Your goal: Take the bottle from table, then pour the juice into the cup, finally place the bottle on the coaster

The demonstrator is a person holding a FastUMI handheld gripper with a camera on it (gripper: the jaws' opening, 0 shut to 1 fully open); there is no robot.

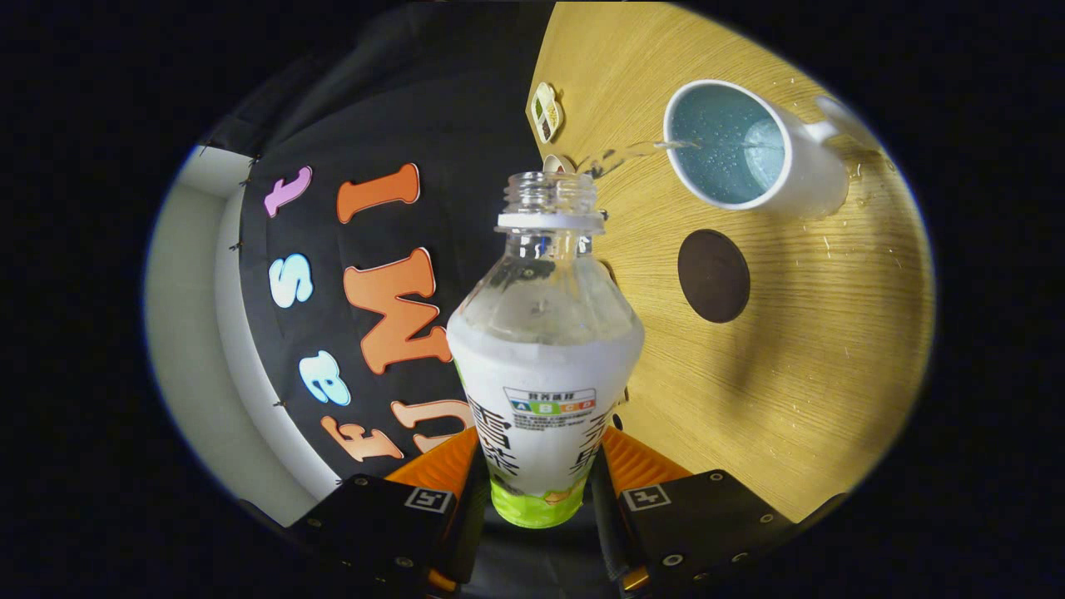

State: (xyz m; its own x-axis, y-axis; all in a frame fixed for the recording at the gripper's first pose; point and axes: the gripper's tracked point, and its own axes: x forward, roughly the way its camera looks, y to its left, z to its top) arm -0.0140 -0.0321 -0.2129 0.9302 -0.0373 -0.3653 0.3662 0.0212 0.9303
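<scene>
Gripper rolled sideways, so table stands like a wall on the right; fingers clamped on bottle at its lower body, one each side. Bottle uncapped, mouth pointing fwd, clear liquid streaming from it across to cup, white w/ blue inside, lying beyond on the right. Dark round coaster between bottle and cup, bare. Label: letters A B C D readable, rest unclear.
</scene>
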